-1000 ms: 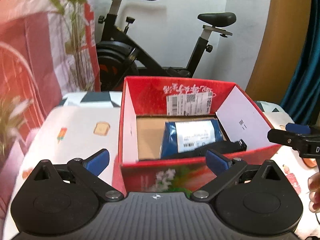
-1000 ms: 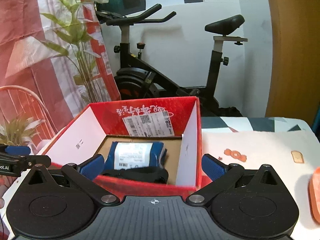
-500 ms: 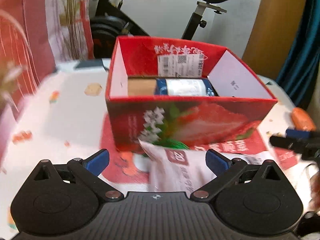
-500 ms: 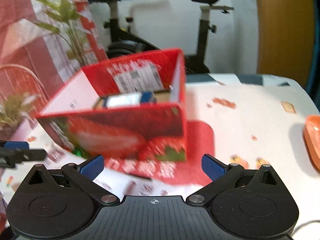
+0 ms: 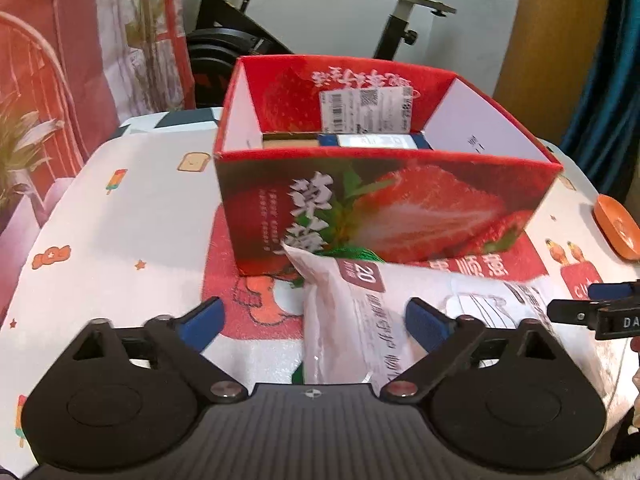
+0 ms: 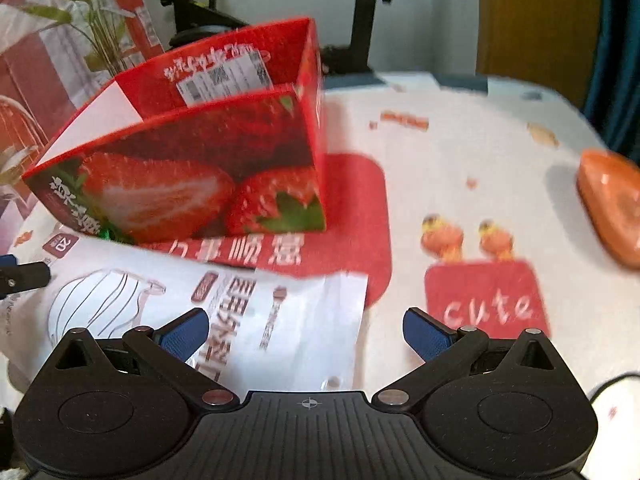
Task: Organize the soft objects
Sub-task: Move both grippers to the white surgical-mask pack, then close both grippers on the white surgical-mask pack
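A red strawberry-print box (image 5: 384, 200) stands open on the table, also in the right wrist view (image 6: 192, 168). A blue pack with a white label (image 5: 376, 141) lies inside it. A soft white plastic pack with printed text (image 5: 360, 320) lies on the table in front of the box, also in the right wrist view (image 6: 248, 320). My left gripper (image 5: 314, 320) is open, its fingers either side of the pack's left end. My right gripper (image 6: 306, 332) is open over the pack's right end; its tip shows in the left wrist view (image 5: 592, 312).
An orange dish (image 6: 612, 212) sits at the table's right edge, also in the left wrist view (image 5: 618, 232). The patterned tablecloth (image 5: 120, 240) has a red patch under the box. An exercise bike (image 5: 320, 20) and a plant (image 6: 100, 12) stand behind the table.
Both grippers have dropped from above the box and pulled back to table height in front of it. The white pack has come into view between their fingers.
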Tool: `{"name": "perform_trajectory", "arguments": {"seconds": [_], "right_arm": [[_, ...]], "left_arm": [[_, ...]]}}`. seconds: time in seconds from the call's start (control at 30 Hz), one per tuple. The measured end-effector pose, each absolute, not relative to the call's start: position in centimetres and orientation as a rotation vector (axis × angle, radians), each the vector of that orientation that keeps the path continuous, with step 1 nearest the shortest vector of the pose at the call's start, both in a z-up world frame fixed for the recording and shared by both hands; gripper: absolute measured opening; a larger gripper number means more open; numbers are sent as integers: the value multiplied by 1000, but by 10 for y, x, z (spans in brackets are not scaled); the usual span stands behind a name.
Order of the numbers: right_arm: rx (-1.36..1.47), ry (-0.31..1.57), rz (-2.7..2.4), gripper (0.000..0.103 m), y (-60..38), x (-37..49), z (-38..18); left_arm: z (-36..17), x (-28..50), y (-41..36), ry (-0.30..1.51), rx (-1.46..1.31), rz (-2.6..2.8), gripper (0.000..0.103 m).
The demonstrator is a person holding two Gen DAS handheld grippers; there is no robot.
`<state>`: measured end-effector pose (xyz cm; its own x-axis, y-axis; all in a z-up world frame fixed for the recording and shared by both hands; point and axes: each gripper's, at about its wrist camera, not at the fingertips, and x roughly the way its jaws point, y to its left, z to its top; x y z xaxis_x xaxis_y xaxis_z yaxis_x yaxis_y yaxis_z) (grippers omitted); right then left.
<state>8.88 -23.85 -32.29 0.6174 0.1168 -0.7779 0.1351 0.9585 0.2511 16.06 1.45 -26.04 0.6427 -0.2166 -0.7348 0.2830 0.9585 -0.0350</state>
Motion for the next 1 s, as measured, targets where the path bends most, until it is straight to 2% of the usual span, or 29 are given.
{"name": "perform_trajectory", "arguments": {"seconds": [0.07, 0.17, 0.23, 0.3, 0.53, 0.87, 1.0], "right_arm": [[321, 925, 2, 103, -240, 86, -326], [337, 942, 21, 103, -240, 86, -328], [354, 951, 37, 102, -241, 86, -330], [376, 958, 57, 101, -241, 86, -334], [435, 969, 165, 98, -235, 94, -339], [320, 901, 253, 98, -209, 130, -328], [317, 889, 270, 102, -205, 144, -330]], "left_arm": [[-262, 159, 14, 831, 80, -305, 91], [-263, 157, 12, 834, 72, -336, 80], [-265, 155, 10, 840, 58, -361, 67], [-269, 153, 8, 847, 44, -385, 62], [-278, 150, 14, 852, -10, -384, 62], [-283, 147, 28, 857, -90, -340, 63], [-288, 145, 34, 861, -136, -337, 65]]}}
